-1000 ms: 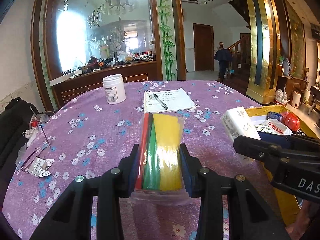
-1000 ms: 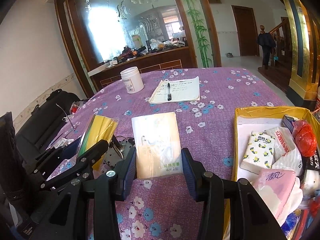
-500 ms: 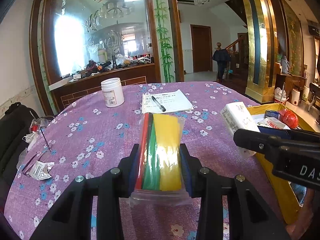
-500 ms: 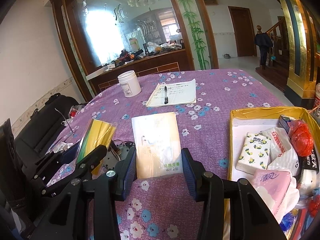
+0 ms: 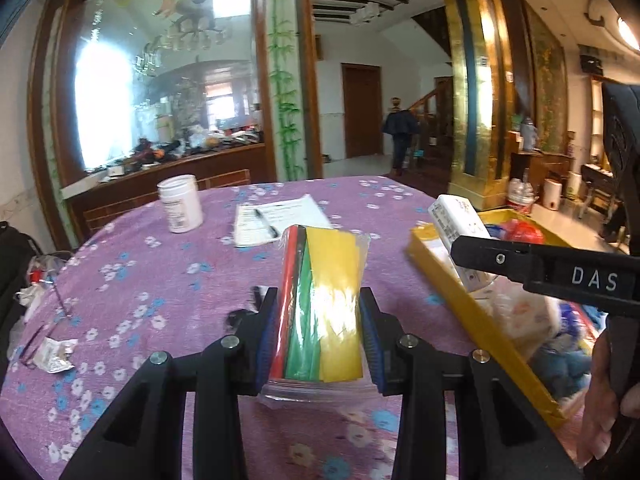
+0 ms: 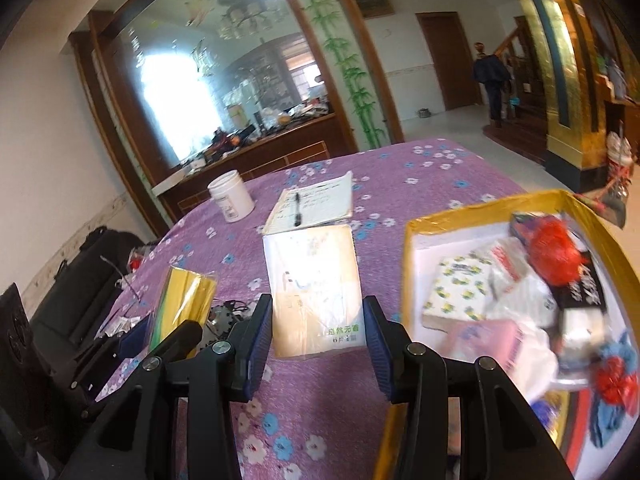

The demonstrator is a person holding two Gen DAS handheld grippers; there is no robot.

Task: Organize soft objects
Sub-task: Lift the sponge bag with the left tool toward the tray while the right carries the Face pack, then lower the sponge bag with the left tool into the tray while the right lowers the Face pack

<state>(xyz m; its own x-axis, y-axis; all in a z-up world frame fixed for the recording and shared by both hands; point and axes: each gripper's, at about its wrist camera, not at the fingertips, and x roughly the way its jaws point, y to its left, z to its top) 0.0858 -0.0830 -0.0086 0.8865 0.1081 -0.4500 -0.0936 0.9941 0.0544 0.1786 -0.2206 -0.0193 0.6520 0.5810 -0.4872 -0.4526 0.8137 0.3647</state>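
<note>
1. Left gripper (image 5: pixel 319 336), black with blue pads: jaws closed on one clear plastic packet of red, green and yellow sheets (image 5: pixel 322 304). The packet stands upright between the pads, lifted above the purple floral tablecloth (image 5: pixel 140 280).
2. Right gripper (image 6: pixel 318 340), same build: jaws clamped on one flat white-and-tan tissue pack in clear wrap (image 6: pixel 316 292), green print at its near right corner. The pack is held off the cloth, just left of the box.
3. One yellow-rimmed cardboard box (image 6: pixel 408 264) at the right edge of the table. Inside, counted where sharp: one white tissue pack with yellow-and-dark print (image 6: pixel 456 294), one pink tissue pack (image 6: pixel 484 340), one red crinkled bag (image 6: pixel 556 248), one black packet with white lettering (image 6: pixel 584 292). The rest of the heap is blurred; its count cannot be told.
4. Far side of the table: one white plastic jar (image 5: pixel 180 208), and to its right one white notepad (image 5: pixel 276 218) with one black pen (image 5: pixel 266 222) lying on it.
5. Left edge of the table: one crumpled silver wrapper (image 5: pixel 54 356).
6. In the left wrist view the right gripper's black arm (image 5: pixel 560 276), marked "DAS", crosses over the box at right.
7. One person in dark clothes (image 6: pixel 494 80) stands far off near the doorway.
</note>
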